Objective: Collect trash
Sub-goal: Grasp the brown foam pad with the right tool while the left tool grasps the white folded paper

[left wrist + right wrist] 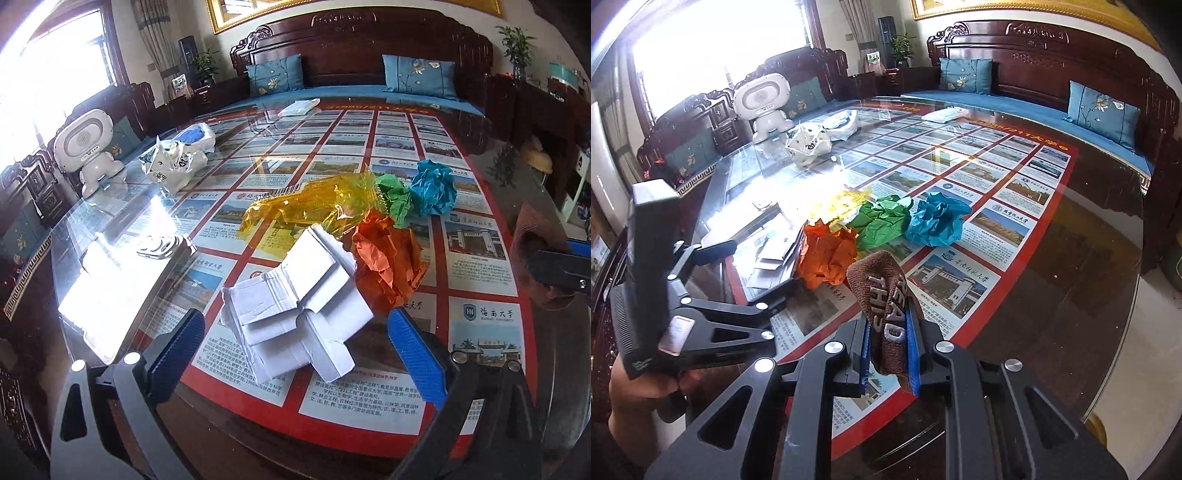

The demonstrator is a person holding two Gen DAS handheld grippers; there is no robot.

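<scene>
A: What have I got in the right gripper (890,345)?

B: From where I sit, its blue pads are pinched tight on a brown cloth (882,295) with raised white letters. The cloth stands up out of the jaws, above the near edge of the desk (1089,258).

A: And my left gripper (295,339)?

B: Jaws spread wide, nothing between the pads. I see its two blue fingers (417,350) either side of a flattened white cardboard box (295,299), which lies on the glass just ahead of them; I can't tell if they touch it.

A: Where is the rest of the trash?

B: All in one cluster near the middle of the desk. A crumpled orange paper (388,262) lies right against the white box on its right. Behind both is a yellow cellophane wrapper (306,210), see-through and creased. A green paper ball (395,199) touches the far right end of the yellow wrapper, and a blue paper ball (434,188) sits just beside the green one, further right.

A: Anything else on the desk I should know of?

B: A white toy robot (88,147) stands at the far left edge, with a crinkled white bag (173,166) near it. A flat white packet (299,107) lies at the far end, well apart from the trash
</scene>
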